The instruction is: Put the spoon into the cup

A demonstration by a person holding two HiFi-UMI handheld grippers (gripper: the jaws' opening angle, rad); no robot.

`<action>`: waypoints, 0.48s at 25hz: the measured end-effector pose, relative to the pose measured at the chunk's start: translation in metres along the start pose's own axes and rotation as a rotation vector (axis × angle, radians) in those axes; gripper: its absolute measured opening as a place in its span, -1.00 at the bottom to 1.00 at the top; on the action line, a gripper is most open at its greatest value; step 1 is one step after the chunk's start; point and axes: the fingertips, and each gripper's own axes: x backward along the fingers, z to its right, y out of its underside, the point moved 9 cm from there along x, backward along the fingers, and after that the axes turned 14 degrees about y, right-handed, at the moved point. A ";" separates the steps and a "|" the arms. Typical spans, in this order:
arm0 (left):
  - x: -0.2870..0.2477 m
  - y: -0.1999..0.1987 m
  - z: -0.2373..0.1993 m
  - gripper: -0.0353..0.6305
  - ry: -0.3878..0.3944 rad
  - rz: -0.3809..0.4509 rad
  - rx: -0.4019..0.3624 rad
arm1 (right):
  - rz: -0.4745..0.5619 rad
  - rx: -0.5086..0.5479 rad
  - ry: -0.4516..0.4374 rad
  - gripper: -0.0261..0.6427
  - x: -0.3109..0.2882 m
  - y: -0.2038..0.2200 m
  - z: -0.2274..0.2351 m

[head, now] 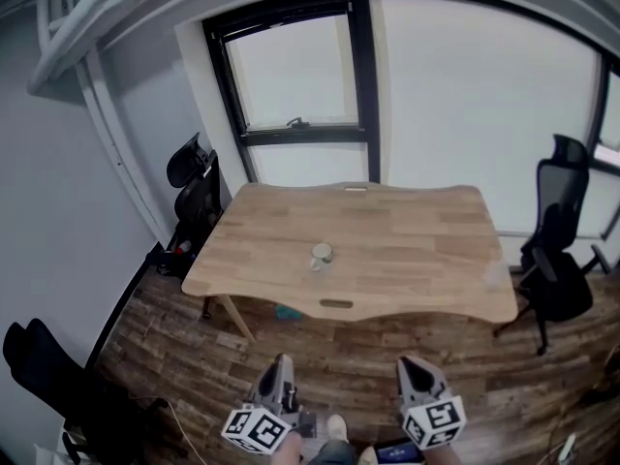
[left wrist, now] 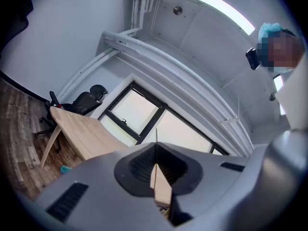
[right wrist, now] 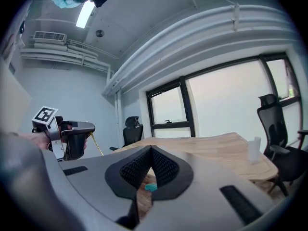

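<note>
A small clear cup (head: 322, 256) stands on the wooden table (head: 407, 260), left of its middle; the right gripper view also shows the cup (right wrist: 253, 149). Both grippers are held low over the floor, well short of the table. My left gripper (head: 282, 361) is shut on a thin pale-yellow spoon (left wrist: 156, 136), which sticks out past the jaw tips. In the right gripper view the spoon (right wrist: 96, 146) slants out of the left gripper. My right gripper (head: 407, 364) is shut, with nothing between its jaws.
Black office chairs stand at the table's left (head: 199, 192) and right (head: 562, 260), and another one (head: 39, 366) sits at the near left. A small teal object (head: 287, 312) lies on the wood floor under the table's front edge. Windows (head: 417, 76) fill the far wall.
</note>
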 end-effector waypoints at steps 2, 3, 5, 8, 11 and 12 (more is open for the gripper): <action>-0.006 0.004 -0.008 -0.88 -0.011 0.001 0.002 | -0.004 -0.005 0.003 -0.93 -0.008 0.002 0.005; -0.009 0.005 -0.012 -0.88 -0.016 -0.002 0.004 | -0.012 -0.010 0.004 -0.93 -0.012 0.003 0.006; -0.018 0.007 -0.022 -0.88 -0.021 -0.006 0.010 | -0.019 -0.012 0.005 -0.93 -0.022 0.003 0.008; -0.035 0.005 -0.041 -0.88 -0.023 -0.001 0.017 | -0.023 -0.016 0.005 -0.93 -0.046 -0.002 0.006; -0.060 0.000 -0.066 -0.88 -0.015 0.011 0.028 | -0.024 -0.013 0.007 -0.93 -0.080 -0.006 0.005; -0.070 -0.001 -0.076 -0.88 -0.014 0.009 0.031 | -0.026 -0.011 0.011 -0.93 -0.094 -0.008 0.005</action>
